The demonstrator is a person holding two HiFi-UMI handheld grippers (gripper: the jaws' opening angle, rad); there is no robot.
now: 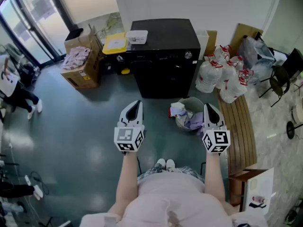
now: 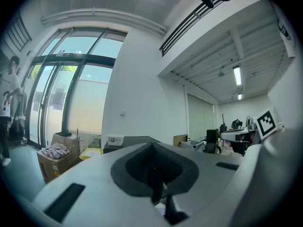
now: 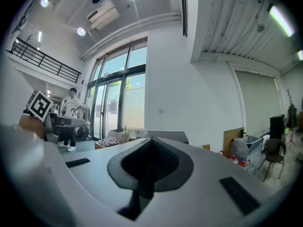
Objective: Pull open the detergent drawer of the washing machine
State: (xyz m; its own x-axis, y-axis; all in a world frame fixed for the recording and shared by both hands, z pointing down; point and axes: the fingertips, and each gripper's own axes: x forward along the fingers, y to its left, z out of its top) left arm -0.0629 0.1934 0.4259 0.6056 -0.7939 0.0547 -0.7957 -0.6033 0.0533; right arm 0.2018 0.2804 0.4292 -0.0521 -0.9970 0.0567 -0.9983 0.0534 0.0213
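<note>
The washer (image 1: 163,41) stands black against the far wall (its drawer is too small to pick out), well apart from both grippers. The left gripper (image 1: 136,104) and right gripper (image 1: 210,107) are held level, each with its jaws pressed together on nothing. A bin (image 1: 191,99) sits just beside the right one.

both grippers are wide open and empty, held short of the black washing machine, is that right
No: the jaws are shut, not wide open. The left gripper view shows the left gripper with jaws together and nothing between them, and the right gripper view shows the same for the right gripper. Both are empty and held short of the black washing machine.
</note>
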